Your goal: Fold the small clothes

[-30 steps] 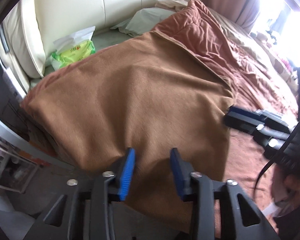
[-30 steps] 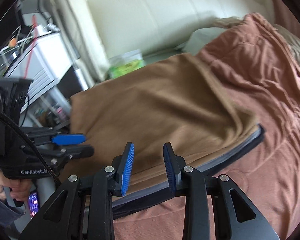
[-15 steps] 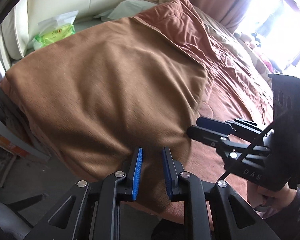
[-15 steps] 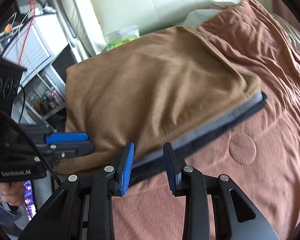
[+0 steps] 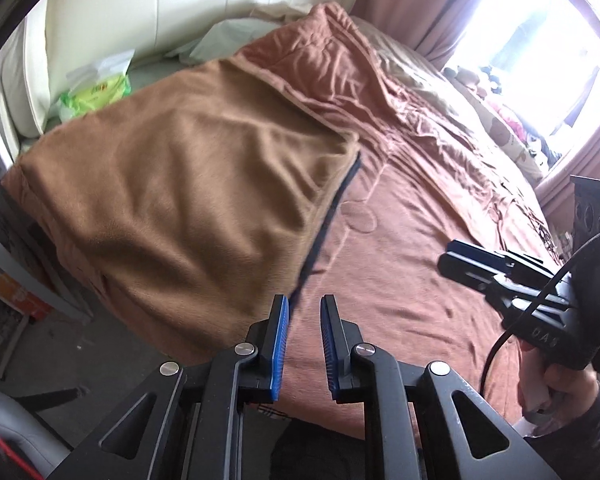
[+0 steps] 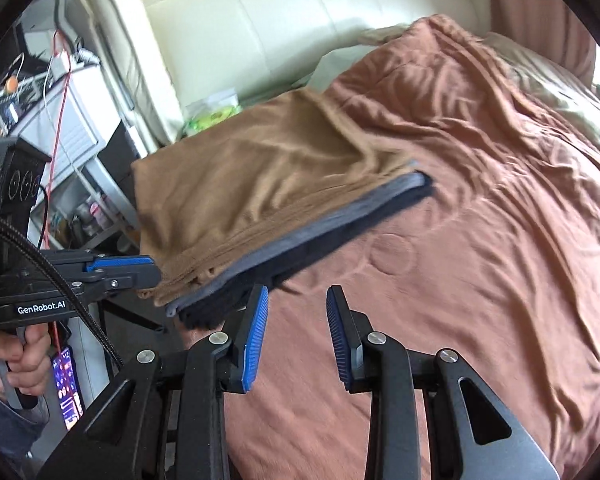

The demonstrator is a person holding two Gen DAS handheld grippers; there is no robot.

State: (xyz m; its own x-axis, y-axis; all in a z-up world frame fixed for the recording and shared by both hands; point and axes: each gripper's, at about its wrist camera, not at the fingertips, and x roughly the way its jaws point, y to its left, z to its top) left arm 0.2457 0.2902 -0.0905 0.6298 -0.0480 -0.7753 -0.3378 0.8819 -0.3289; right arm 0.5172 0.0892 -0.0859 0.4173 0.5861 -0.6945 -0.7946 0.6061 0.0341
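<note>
1. Broadly, the bed (image 6: pixel 480 280) with its rust-coloured quilt fills the scene, running from near me to the cream headboard (image 6: pixel 260 20) at the far side.
2. My task's thing, the tan garment (image 5: pixel 180 208), lies flat on the left part of the bed, on top of a grey and dark layer (image 6: pixel 320 236) whose edge peeks out on its right side.
3. Its long axis seems to run from the near edge of the bed toward the far headboard, with the layered edge facing right.
4. I judge it soft, light and floppy, likely a little fuzzy, so it will sag when lifted; I would pinch it at a near corner.
5. My left gripper (image 5: pixel 303 344) hangs near that near right edge, jaws narrowly apart, holding nothing.
6. My right gripper (image 6: pixel 298 336) stands wider apart over bare quilt, also empty.
</note>
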